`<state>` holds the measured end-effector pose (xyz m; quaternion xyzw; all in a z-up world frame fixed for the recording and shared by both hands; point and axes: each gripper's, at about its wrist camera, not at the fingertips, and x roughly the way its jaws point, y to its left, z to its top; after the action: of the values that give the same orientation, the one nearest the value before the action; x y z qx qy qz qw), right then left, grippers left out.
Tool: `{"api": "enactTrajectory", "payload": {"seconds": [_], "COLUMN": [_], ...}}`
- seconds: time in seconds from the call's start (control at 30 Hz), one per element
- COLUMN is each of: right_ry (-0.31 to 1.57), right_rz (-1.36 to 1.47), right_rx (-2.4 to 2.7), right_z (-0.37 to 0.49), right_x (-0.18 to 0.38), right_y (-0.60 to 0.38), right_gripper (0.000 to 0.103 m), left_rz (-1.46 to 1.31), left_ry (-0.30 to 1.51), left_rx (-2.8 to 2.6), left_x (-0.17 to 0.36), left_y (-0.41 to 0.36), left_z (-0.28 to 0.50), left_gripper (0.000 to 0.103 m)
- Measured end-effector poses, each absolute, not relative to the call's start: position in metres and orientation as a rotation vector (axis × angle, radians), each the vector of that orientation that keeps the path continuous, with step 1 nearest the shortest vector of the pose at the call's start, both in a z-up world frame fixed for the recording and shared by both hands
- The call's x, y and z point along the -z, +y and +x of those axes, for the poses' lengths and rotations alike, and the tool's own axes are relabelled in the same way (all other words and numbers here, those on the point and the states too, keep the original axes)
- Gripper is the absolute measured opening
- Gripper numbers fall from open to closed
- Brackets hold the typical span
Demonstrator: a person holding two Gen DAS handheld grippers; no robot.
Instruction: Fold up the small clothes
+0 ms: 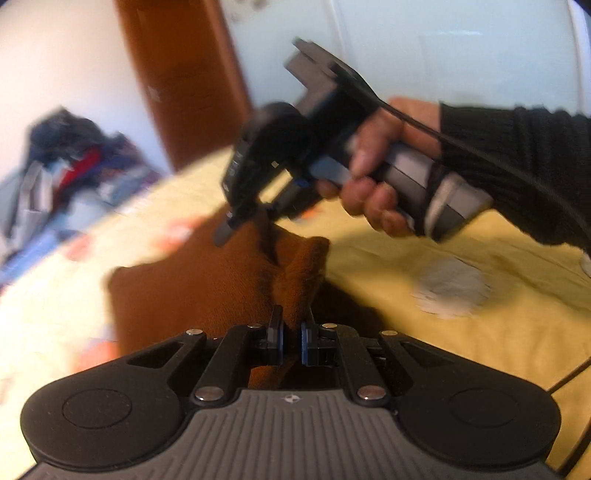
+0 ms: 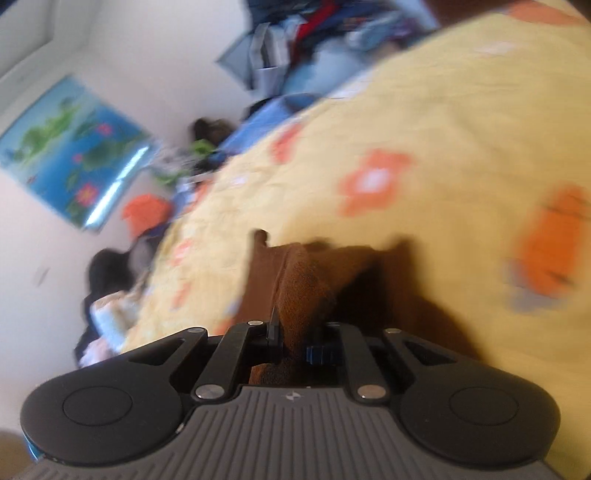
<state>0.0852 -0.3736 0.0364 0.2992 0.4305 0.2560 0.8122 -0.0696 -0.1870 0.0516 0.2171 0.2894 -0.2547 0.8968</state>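
Observation:
A small brown fleece garment (image 1: pixel 207 280) hangs lifted above the yellow bedspread (image 1: pixel 461 251). My left gripper (image 1: pixel 292 328) is shut on a bunched edge of it. In the left wrist view my right gripper (image 1: pixel 251 229), held by a hand in a black sleeve, pinches the garment's far upper edge. In the right wrist view my right gripper (image 2: pixel 295 332) is shut on the brown garment (image 2: pixel 306 280), which drapes forward over the bedspread (image 2: pixel 424 122). Both views are motion-blurred.
A pile of mixed clothes (image 1: pixel 70 173) lies at the far side of the bed, also showing in the right wrist view (image 2: pixel 306 33). A grey round patch (image 1: pixel 450 288) marks the bedspread. A brown door (image 1: pixel 184 74), a lotus poster (image 2: pixel 70 155) and clutter (image 2: pixel 147 214) lie beyond.

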Motion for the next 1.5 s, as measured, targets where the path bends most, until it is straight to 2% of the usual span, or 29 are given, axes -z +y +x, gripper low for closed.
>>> {"api": "enactTrajectory", "payload": {"seconds": [0.07, 0.17, 0.2, 0.23, 0.27, 0.3, 0.33, 0.37, 0.4, 0.6, 0.7, 0.8, 0.83, 0.87, 0.9, 0.93, 0.97, 1.0, 1.03, 1.13, 1.2, 1.37, 1.4, 1.43, 1.5], "right_ry": [0.946, 0.911, 0.903, 0.895, 0.876, 0.843, 0.798, 0.755, 0.738, 0.839, 0.869, 0.875, 0.877, 0.886, 0.896, 0.906, 0.908, 0.905, 0.899, 0.860, 0.806, 0.726, 0.731, 0.745, 0.799], "right_rz": [0.643, 0.689, 0.700, 0.714, 0.731, 0.747, 0.765, 0.784, 0.795, 0.693, 0.721, 0.753, 0.764, 0.762, 0.755, 0.757, 0.768, 0.776, 0.771, 0.724, 0.745, 0.811, 0.830, 0.843, 0.847], "right_rx": [-0.494, -0.478, -0.474, -0.470, -0.465, -0.452, -0.431, -0.412, -0.398, -0.372, -0.414, -0.440, -0.443, -0.443, -0.435, -0.429, -0.434, -0.430, -0.422, -0.416, -0.460, -0.537, -0.531, -0.516, -0.406], "right_z": [0.084, 0.078, 0.077, 0.075, 0.073, 0.069, 0.065, 0.062, 0.063, 0.075, 0.080, 0.084, 0.085, 0.086, 0.087, 0.088, 0.088, 0.088, 0.087, 0.080, 0.075, 0.094, 0.103, 0.112, 0.123], "right_x": [-0.018, -0.004, -0.004, -0.005, -0.008, -0.013, -0.019, -0.023, -0.026, -0.010, -0.009, -0.007, -0.005, -0.005, -0.003, 0.000, 0.003, 0.005, 0.005, -0.006, -0.020, -0.040, -0.037, -0.031, -0.019], "right_y": [-0.387, -0.389, -0.387, -0.386, -0.388, -0.390, -0.394, -0.399, -0.404, -0.388, -0.377, -0.371, -0.369, -0.367, -0.366, -0.364, -0.363, -0.363, -0.362, -0.352, -0.350, -0.331, -0.325, -0.320, -0.314], "right_gripper": [0.017, 0.016, 0.025, 0.031, 0.045, 0.064, 0.072, 0.081, 0.082, 0.081, 0.081, 0.081, 0.080, 0.070, 0.054, 0.047, 0.041, 0.037, 0.036, 0.032, 0.029, 0.029, 0.031, 0.036, 0.065], "left_rz": [0.458, 0.496, 0.495, 0.493, 0.489, 0.479, 0.456, 0.425, 0.386, 0.187, -0.108, -0.469, -0.523, -0.540, -0.543, -0.534, -0.525, -0.512, -0.501, -0.425, -0.378, -0.273, -0.248, -0.212, -0.197], "left_ry": [0.653, 0.600, 0.586, 0.576, 0.562, 0.546, 0.525, 0.503, 0.483, 0.542, 0.651, 0.851, 0.901, 0.943, 0.965, 0.962, 0.979, 0.999, 1.016, 0.979, 0.908, 0.749, 0.744, 0.741, 0.802], "left_rx": [0.537, 0.549, 0.581, 0.614, 0.633, 0.631, 0.624, 0.623, 0.613, 0.410, 0.414, 0.390, 0.384, 0.376, 0.392, 0.417, 0.436, 0.436, 0.425, 0.420, 0.427, 0.377, 0.354, 0.336, 0.289], "left_x": [-0.034, -0.033, -0.037, -0.042, -0.047, -0.053, -0.059, -0.065, -0.070, -0.079, -0.076, -0.046, -0.036, -0.026, -0.020, -0.018, -0.015, -0.014, -0.011, -0.021, -0.038, -0.083, -0.084, -0.082, -0.069], "left_y": [-0.198, -0.196, -0.190, -0.182, -0.171, -0.157, -0.143, -0.126, -0.108, -0.044, -0.006, 0.021, 0.021, 0.016, 0.010, 0.004, -0.001, -0.006, -0.008, -0.015, -0.010, 0.011, 0.011, 0.012, 0.020], "left_z": [-0.061, -0.067, -0.071, -0.075, -0.077, -0.079, -0.084, -0.086, -0.085, -0.039, 0.011, 0.076, 0.097, 0.111, 0.123, 0.133, 0.142, 0.150, 0.155, 0.155, 0.146, 0.147, 0.152, 0.156, 0.159], "left_gripper": [0.008, 0.011, 0.017, 0.027, 0.035, 0.058, 0.084, 0.092, 0.098, 0.098, 0.098, 0.096, 0.084, 0.074, 0.061, 0.059, 0.052, 0.035, 0.023, 0.014, 0.013, 0.014, 0.017, 0.018, 0.022]}}
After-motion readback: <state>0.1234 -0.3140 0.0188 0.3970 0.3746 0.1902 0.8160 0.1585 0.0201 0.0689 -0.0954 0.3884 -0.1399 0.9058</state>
